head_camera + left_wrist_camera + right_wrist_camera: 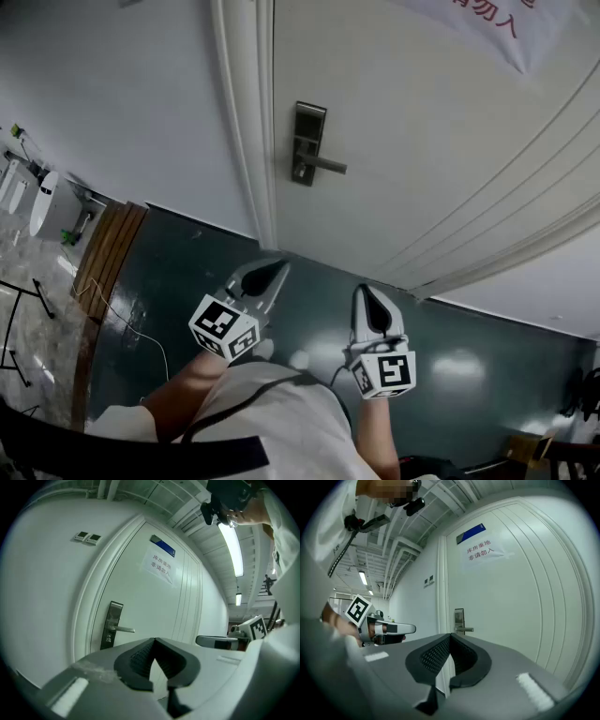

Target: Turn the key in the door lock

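Observation:
The white door [422, 141] carries a dark metal lock plate [307, 141] with a lever handle [325, 166] near its left edge. A small keyhole fitting [108, 638] sits under the lever; I cannot make out a key. My left gripper [274, 273] and my right gripper [367, 294] hover side by side, level, well short of the door, both shut and empty. In the left gripper view the shut left gripper [153, 641] points right of the lock plate [112, 624]. In the right gripper view the right gripper [450, 635] lines up just below the lock plate [459, 619].
A white door frame [246, 122] and a plain wall [112, 94] lie left of the lock. A paper sign [159, 566] hangs on the door. Two wall switches [87, 537] sit left of the frame. The floor [187, 272] is dark green, with a cable [131, 328].

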`<state>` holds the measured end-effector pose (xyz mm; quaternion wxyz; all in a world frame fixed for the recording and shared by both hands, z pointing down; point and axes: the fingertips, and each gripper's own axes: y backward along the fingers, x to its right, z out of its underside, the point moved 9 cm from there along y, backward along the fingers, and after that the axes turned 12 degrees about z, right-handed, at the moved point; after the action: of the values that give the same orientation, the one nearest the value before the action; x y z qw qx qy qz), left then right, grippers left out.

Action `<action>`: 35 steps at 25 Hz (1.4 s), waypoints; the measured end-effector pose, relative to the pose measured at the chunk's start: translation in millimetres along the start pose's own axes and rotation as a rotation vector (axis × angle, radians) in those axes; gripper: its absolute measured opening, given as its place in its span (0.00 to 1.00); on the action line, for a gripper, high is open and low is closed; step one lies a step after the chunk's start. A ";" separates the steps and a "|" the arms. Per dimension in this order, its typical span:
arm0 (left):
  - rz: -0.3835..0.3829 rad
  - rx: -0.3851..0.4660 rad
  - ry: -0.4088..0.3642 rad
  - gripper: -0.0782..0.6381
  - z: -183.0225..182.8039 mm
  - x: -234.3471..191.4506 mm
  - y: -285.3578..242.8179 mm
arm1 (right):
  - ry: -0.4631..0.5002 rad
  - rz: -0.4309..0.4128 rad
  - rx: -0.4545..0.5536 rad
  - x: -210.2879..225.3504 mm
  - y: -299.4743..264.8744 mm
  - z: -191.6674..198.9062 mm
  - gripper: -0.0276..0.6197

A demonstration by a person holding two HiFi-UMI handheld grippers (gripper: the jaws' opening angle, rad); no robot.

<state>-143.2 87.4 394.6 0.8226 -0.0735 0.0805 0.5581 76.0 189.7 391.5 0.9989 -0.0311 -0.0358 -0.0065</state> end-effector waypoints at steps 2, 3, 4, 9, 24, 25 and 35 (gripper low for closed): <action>-0.004 0.003 0.002 0.12 0.3 1.5 -0.9 | 0.001 -0.003 -0.001 1.8 1.2 0.5 0.05; -0.006 0.004 0.004 0.12 0.7 2.3 -1.4 | 0.002 -0.004 -0.002 2.7 1.9 0.7 0.05; -0.008 0.003 0.007 0.12 1.5 3.3 -2.0 | 0.002 -0.005 -0.003 3.9 2.6 1.0 0.05; -0.029 -0.008 0.024 0.12 8.1 8.9 -6.0 | -0.042 -0.027 -0.010 14.6 5.2 5.6 0.05; -0.100 -0.036 0.014 0.12 24.8 28.4 -11.1 | -0.056 -0.040 -0.063 43.3 18.6 22.8 0.05; -0.101 -0.038 0.010 0.12 25.3 28.3 -12.4 | -0.057 -0.041 -0.064 44.3 18.1 23.5 0.05; -0.094 -0.040 0.045 0.12 24.7 -2.2 -33.3 | -0.049 -0.040 -0.085 50.4 -15.5 24.6 0.06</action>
<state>-111.9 78.4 420.3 0.8442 -0.1059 0.0842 0.5186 124.3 175.2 420.6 0.9951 -0.0729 -0.0605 -0.0271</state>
